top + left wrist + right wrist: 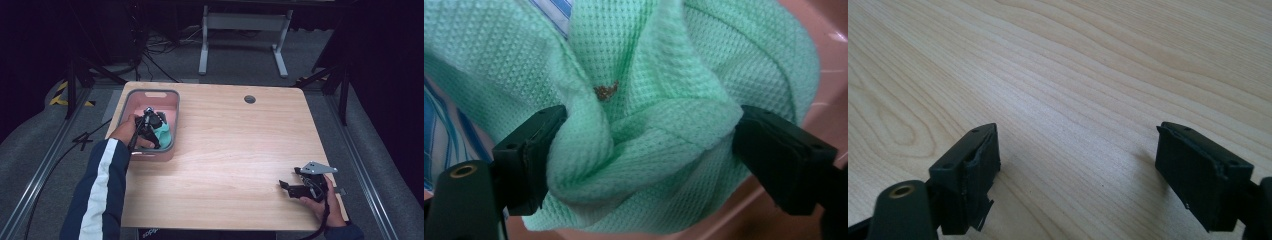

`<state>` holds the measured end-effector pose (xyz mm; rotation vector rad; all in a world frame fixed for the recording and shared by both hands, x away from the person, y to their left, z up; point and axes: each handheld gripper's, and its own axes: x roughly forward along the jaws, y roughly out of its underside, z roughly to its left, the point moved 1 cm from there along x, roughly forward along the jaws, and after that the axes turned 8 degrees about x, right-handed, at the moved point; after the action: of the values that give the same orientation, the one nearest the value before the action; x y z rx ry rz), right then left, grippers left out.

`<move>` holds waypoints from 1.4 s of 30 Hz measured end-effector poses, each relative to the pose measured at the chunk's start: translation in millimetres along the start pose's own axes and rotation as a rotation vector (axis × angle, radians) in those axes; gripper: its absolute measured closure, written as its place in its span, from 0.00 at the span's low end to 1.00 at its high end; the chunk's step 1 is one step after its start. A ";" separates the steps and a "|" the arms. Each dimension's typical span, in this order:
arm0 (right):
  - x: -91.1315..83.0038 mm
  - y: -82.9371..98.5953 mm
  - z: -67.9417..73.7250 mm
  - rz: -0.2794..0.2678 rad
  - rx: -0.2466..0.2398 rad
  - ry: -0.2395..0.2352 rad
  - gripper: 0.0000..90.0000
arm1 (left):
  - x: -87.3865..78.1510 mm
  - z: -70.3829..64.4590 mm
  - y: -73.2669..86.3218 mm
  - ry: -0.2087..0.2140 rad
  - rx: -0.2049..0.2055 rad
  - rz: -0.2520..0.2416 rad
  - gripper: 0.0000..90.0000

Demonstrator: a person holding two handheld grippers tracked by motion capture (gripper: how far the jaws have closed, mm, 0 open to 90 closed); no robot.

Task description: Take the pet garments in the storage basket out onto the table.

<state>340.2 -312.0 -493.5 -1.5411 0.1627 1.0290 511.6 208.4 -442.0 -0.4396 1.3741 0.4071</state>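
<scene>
Inside the pink bin [150, 95] at the table's [235, 150] far-left corner, a bunched green waffle-weave cloth [664, 125] is straddled by the left gripper [649, 150], jaws wide; the right gripper [1078, 175] is held wide and empty near the near-right corner.

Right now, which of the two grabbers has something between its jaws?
The left gripper, down in the pink bin: a bunched green waffle cloth fills the gap between its jaws. The right gripper is open over bare wooden table.
</scene>
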 end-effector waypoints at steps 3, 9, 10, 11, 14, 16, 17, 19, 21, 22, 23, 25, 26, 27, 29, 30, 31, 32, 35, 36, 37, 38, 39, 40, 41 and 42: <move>0.0 0.0 0.0 0.000 0.000 0.000 0.21 | -4.4 1.5 0.0 -0.067 0.028 -0.004 0.47; 0.0 0.0 0.1 0.000 0.000 0.000 0.21 | -4.7 2.0 2.0 -0.096 0.020 -0.034 0.65; 0.0 0.0 0.1 0.000 0.000 0.000 0.21 | -4.7 2.0 2.0 -0.096 0.020 -0.034 0.66; 0.0 0.0 0.1 0.000 0.000 0.000 0.21 | -6.2 0.6 1.7 -0.124 0.030 -0.037 0.68; 0.0 0.0 0.0 0.000 0.000 0.000 0.21 | -10.3 -0.4 1.2 -0.128 0.030 -0.049 0.74; 0.0 0.0 0.0 0.000 0.000 0.000 0.21 | -12.1 -0.4 1.6 -0.124 0.026 -0.064 0.79; 0.0 0.0 0.0 0.000 0.000 0.000 0.21 | -15.3 -1.0 2.5 -0.113 0.023 -0.081 0.80; 0.0 0.0 0.0 0.000 0.000 0.000 0.21 | -17.1 -2.1 3.7 -0.125 0.019 -0.095 0.81; 0.0 0.0 0.0 0.000 0.000 0.000 0.21 | -18.7 -1.9 4.4 -0.123 0.021 -0.111 0.83; 0.0 0.0 0.0 0.000 0.000 0.000 0.21 | -20.6 -2.2 5.1 -0.127 0.020 -0.118 0.83; 0.0 0.0 0.0 0.000 0.000 0.000 0.21 | -23.9 -2.6 5.8 -0.129 0.021 -0.120 0.83; 0.0 0.0 0.0 0.000 0.000 0.000 0.21 | -28.3 -3.3 7.3 -0.128 0.030 -0.136 0.83; 0.0 0.0 0.0 0.000 0.000 0.000 0.21 | -30.4 -3.5 8.2 -0.141 0.027 -0.148 0.84; 0.0 0.0 0.0 0.000 0.000 0.000 0.21 | -33.8 -3.6 9.3 -0.134 0.027 -0.148 0.84; 0.0 0.0 0.0 0.000 0.000 0.000 0.21 | -40.3 -2.7 12.1 -0.141 0.030 -0.182 0.84; 0.0 0.0 0.0 0.000 0.000 0.000 0.21 | -42.6 -2.5 13.1 -0.145 0.034 -0.191 0.84; 0.0 0.0 0.0 0.000 0.000 0.000 0.21 | -46.2 -2.5 14.7 -0.170 0.035 -0.212 0.85; 0.0 0.0 0.0 0.000 0.000 0.000 0.21 | -48.1 -2.5 16.3 -0.197 0.032 -0.250 0.85; 0.0 0.0 0.0 0.000 0.000 0.000 0.21 | -53.6 -1.7 19.4 -0.200 0.027 -0.287 0.86; 0.0 0.0 0.0 0.000 0.000 0.000 0.21 | -54.5 -2.0 20.0 -0.210 0.018 -0.303 0.86; 0.0 0.0 0.0 0.000 0.000 0.000 0.21 | -57.0 -1.8 20.6 -0.209 0.014 -0.307 0.86; 0.0 0.0 0.0 0.000 0.000 0.000 0.21 | -58.7 -1.6 21.1 -0.201 0.013 -0.319 0.86; 0.0 0.0 0.0 0.000 0.000 0.000 0.21 | -61.9 -2.1 21.4 -0.211 0.013 -0.319 0.86; 0.0 0.0 0.0 0.000 0.000 0.000 0.21 | -64.1 -2.6 21.5 -0.232 0.007 -0.338 0.86; 0.0 0.0 0.0 0.000 0.000 0.000 0.21 | -69.0 -2.4 21.8 -0.221 0.002 -0.354 0.86; 0.0 0.0 0.0 0.000 0.000 0.000 0.21 | -72.8 -2.6 22.2 -0.233 -0.006 -0.377 0.86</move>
<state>340.3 -312.0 -493.5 -1.5411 0.1624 1.0291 486.8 224.4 -371.8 -0.6224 1.0367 0.1461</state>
